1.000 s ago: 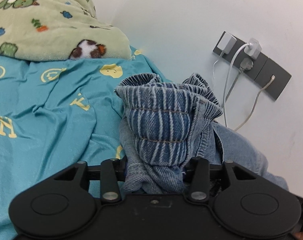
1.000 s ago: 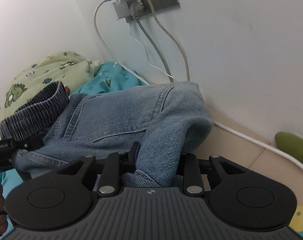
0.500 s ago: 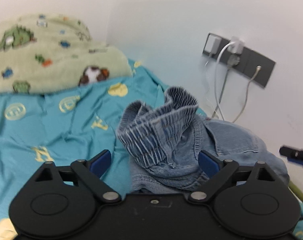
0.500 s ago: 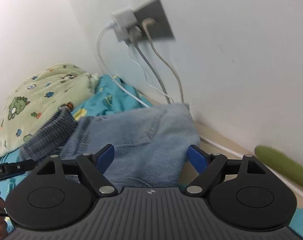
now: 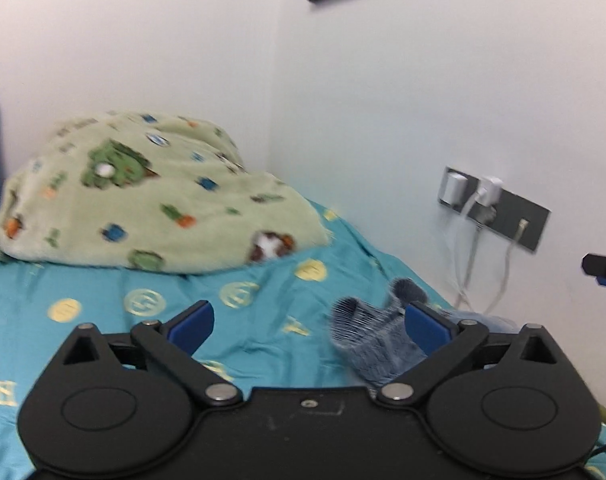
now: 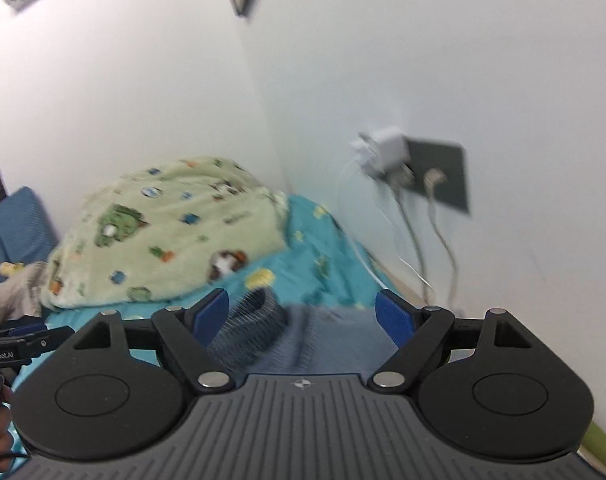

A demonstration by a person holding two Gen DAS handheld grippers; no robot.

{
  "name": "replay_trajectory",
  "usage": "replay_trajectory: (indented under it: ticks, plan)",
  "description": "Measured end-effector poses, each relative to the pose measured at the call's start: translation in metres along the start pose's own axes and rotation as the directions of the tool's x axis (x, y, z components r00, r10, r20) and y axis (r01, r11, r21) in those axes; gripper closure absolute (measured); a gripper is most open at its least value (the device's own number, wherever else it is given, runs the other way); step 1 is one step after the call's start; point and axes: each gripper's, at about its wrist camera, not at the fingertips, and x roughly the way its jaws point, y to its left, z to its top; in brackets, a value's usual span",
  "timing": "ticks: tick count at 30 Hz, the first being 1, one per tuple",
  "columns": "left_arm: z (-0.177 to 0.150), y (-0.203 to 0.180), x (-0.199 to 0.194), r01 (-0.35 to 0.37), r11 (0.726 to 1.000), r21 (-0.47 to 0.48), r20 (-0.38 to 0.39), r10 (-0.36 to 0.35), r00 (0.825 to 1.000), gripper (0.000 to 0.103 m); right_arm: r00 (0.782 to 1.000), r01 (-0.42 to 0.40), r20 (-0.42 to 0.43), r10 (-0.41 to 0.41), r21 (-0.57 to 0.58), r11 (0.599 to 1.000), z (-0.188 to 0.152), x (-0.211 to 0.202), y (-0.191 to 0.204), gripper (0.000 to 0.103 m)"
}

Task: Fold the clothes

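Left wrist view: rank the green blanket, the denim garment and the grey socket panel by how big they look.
1. green blanket
2. denim garment, part hidden behind the left claw
3. grey socket panel, though it sits farther back, so true size is unsure

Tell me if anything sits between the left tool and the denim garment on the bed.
Nothing visible does. The left tool is open over the teal sheet, and the denim garment lies just ahead by its right finger. The green blanket is farther back.
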Motion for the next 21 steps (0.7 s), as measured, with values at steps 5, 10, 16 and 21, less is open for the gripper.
replay_trajectory:
  ticks: [5, 10, 16, 21]
  plan:
    - [0.011, 0.033, -0.039, -0.073, 0.997, 0.006, 0.043, 0.073, 0.996, 0.001, 0.997, -0.070, 0.004, 0.071, -0.051, 0.996, 0.012, -0.005, 0.042, 0.020]
    - [0.016, 0.063, -0.079, -0.140, 0.990, 0.001, 0.084, 0.140, 0.987, 0.000, 0.989, -0.148, 0.004, 0.149, -0.116, 0.982, 0.013, -0.013, 0.091, 0.020]
    - [0.010, 0.090, -0.122, -0.200, 0.980, -0.020, 0.130, 0.201, 0.971, 0.000, 0.973, -0.228, -0.011, 0.229, -0.164, 0.960, 0.003, -0.013, 0.146, 0.020]
    - [-0.004, 0.111, -0.136, -0.267, 0.962, -0.059, 0.144, 0.273, 0.951, 0.000, 0.957, -0.287, -0.023, 0.289, -0.203, 0.936, -0.014, -0.007, 0.187, 0.020]
